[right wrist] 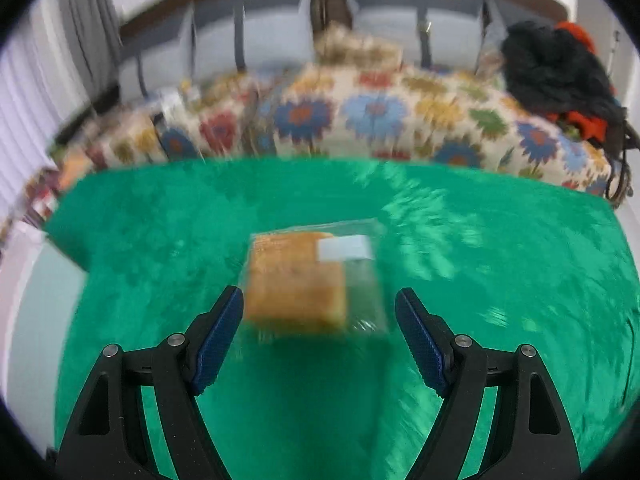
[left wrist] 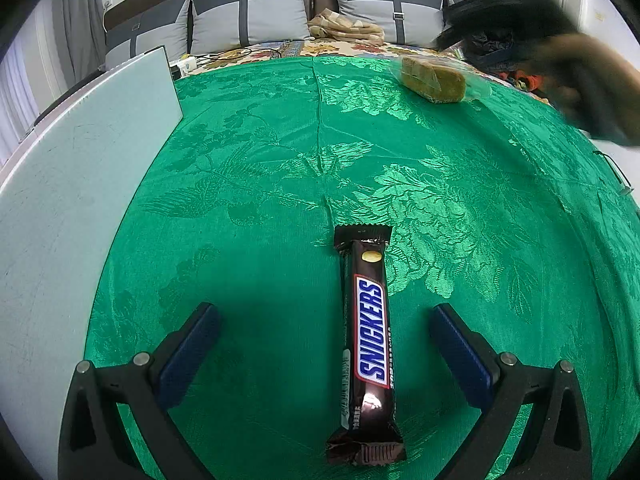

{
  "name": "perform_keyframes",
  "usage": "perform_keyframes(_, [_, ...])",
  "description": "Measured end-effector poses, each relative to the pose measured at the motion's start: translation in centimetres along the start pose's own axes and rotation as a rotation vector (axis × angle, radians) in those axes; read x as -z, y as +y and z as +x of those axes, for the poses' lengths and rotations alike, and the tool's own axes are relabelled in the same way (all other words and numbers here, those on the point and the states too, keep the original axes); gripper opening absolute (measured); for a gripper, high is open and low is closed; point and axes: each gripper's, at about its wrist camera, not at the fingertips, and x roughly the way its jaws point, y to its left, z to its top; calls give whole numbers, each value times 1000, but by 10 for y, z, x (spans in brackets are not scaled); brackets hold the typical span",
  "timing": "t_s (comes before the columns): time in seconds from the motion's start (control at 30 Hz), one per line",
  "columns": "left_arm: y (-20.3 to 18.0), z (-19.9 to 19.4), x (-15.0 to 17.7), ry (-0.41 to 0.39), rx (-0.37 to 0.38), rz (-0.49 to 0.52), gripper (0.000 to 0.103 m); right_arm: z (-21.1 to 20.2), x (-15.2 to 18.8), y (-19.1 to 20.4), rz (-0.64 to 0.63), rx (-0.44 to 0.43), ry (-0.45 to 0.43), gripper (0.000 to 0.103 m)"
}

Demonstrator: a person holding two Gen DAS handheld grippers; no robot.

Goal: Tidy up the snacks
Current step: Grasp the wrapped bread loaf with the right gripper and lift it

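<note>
L gripper (left wrist: 325,322) fingers wide, Snickers bar (left wrist: 368,344) lying lengthwise between them on green worktop (left wrist: 260,208); center, then close. R gripper (right wrist: 319,308) fingers wide, wrapped cake (right wrist: 298,280) just ahead; view blurry, slow down before closing.

1. A green floral-patterned cloth (left wrist: 260,200) covers the surface, a crease running down its middle toward the near edge.
2. A Snickers bar (left wrist: 368,340) lies lengthwise on the cloth at the near side, right of the crease, label up.
3. A clear-wrapped cake slice (left wrist: 434,80) rests on the cloth at the far right; the right wrist view shows it blurred, with a white label (right wrist: 346,248) on its wrapper.
4. A pale board (left wrist: 80,160) borders the cloth's left edge.
</note>
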Motion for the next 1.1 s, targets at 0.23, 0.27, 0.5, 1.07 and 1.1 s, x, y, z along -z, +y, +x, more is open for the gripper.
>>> perform_keyframes(0.23, [0,0,0,0,0,0,103,72,3,41,-172,239,131,85])
perform_keyframes(0.27, [0,0,-1,0,0,0,103,68,8,40,-175,234,113,81])
perform_keyframes(0.5, [0,0,0,0,0,0,103,-17,59,24,-162,150,-34,77])
perform_keyframes(1.07, [0,0,0,0,0,0,103,-154,290,-20,-34,13,-253,78])
perform_keyframes(1.1, [0,0,0,0,0,0,103,-157,287,-25,-13,-24,-267,78])
